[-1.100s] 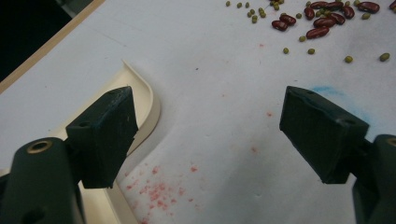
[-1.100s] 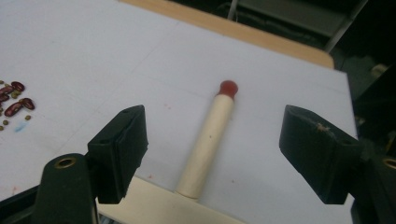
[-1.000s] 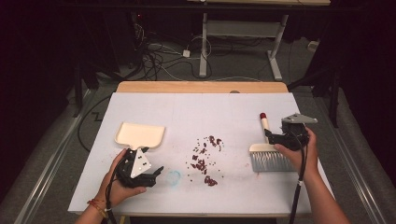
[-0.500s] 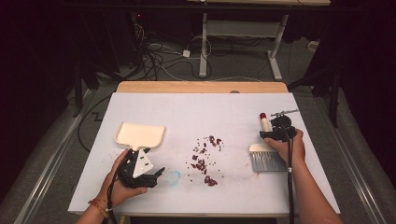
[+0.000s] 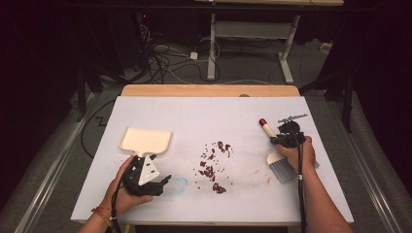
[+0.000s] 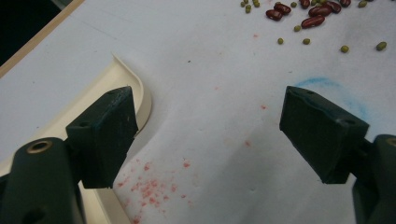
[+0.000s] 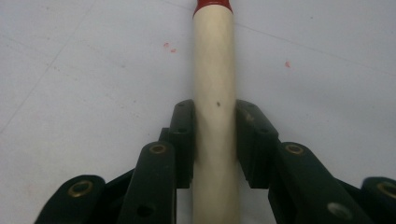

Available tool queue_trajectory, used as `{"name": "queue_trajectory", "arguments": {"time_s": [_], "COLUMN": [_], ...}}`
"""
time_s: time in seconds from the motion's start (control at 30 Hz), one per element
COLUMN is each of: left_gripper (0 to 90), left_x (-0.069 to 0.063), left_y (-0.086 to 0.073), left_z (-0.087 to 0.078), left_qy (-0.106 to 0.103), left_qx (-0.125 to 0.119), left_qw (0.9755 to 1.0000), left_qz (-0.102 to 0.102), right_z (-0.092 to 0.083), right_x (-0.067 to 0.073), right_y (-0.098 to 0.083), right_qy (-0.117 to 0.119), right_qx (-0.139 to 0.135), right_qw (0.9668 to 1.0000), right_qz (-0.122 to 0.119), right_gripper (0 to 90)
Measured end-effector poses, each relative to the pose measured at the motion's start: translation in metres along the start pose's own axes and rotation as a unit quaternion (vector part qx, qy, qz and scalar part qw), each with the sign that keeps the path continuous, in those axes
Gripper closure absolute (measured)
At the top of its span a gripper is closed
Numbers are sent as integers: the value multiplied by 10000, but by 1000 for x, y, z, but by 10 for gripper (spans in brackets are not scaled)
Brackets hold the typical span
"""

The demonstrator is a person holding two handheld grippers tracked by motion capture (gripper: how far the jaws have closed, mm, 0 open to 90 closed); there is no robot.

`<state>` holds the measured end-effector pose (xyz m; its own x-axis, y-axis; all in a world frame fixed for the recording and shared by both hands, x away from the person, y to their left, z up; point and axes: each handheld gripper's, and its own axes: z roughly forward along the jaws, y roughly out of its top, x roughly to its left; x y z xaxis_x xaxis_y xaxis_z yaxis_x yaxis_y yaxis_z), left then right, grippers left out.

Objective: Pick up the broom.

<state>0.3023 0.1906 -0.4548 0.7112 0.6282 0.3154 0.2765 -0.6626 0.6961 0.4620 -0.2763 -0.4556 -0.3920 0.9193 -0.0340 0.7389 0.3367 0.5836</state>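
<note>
A lab-like recording space: a paper-covered table (image 5: 209,116), tangled floor cables (image 5: 160,56) and a bare desk frame (image 5: 252,39) behind.

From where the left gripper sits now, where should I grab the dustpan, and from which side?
Take the dustpan by its short handle, the narrow end pointing toward the person, probably coming from the near side. The pan lies flat with its wide mouth facing away, so the handle is the only slim part. The left gripper is open, the pan's rim beside one jaw.
</note>
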Motion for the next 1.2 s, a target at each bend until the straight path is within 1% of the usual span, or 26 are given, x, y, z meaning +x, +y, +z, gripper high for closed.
{"name": "queue_trajectory", "arguments": {"time_s": [0.23,0.3,0.33,0.4,0.43,0.47,0.5,0.53,0.57,0.6,0.77,0.8,0.83,0.9,0.97,1.0,1.03,1.07,1.1,1.13,1.17,1.2], "left_gripper": [185,185,185,187,187,188,188,188,188,188,188,188,189,189,189,189,189,188,188,188,188,187], "left_x": [0,0,1,2,2,2,2,2,2,2,3,3,3,3,4,4,5,5,5,4,3,0], "left_y": [0,0,0,0,0,0,0,0,0,1,1,1,1,1,2,2,3,5,8,13,20,27], "left_z": [0,-1,-1,-2,-2,-2,-2,-2,-2,-2,-3,-4,-4,-4,-5,-5,-6,-7,-9,-11,-14,-16], "left_qy": [-2,59,85,106,112,116,114,111,115,125,152,148,150,144,117,85,41,-12,-50,-114,-216,-322], "left_qx": [3,-16,-21,-42,-44,-41,-38,-37,-38,-40,-76,-86,-86,-103,-114,-156,-230,-286,-357,-495,-629,-744], "left_qw": [10000,10000,9999,9999,9999,9999,9999,9999,9999,9999,9997,9997,9997,9996,9996,9995,9991,9987,9981,9971,9962,9951], "left_qz": [-20,-35,-50,-99,-106,-105,-106,-103,-102,-105,-171,-188,-192,-212,-228,-276,-363,-428,-501,-573,-568,-573], "right_z": [-2,-5,-12,-21,-21,-27,-37,-37,-47,-52,-68,-68,-72,-77,-82,-85,-85,-88,-96,-101,-101,-106], "right_x": [-2,-3,-5,-5,-5,-5,-4,-4,-3,-2,0,0,1,3,4,6,6,7,12,15,15,19], "right_y": [-2,-2,-3,-4,-4,-4,-5,-5,-7,-7,-9,-9,-9,-9,-8,-8,-8,-8,-8,-8,-8,-7], "right_qy": [133,189,287,399,399,445,440,440,509,511,540,540,534,510,509,485,485,494,512,522,522,518], "right_qx": [-68,-166,-362,-592,-592,-712,-914,-914,-1121,-1215,-1586,-1586,-1703,-1817,-1960,-2023,-2023,-2090,-2241,-2321,-2321,-2392], "right_qw": [9999,9997,9989,9974,9974,9965,9948,9948,9924,9913,9859,9859,9840,9820,9793,9781,9781,9767,9732,9713,9713,9695], "right_qz": [7,30,60,78,78,52,0,0,-10,-17,-41,-41,-6,-17,-21,-18,-18,-28,-55,-84,-84,-114], "right_gripper": [708,708,709,709,709,709,709,709,709,710,710,710,711,711,711,712,712,712,712,712,712,712]}}
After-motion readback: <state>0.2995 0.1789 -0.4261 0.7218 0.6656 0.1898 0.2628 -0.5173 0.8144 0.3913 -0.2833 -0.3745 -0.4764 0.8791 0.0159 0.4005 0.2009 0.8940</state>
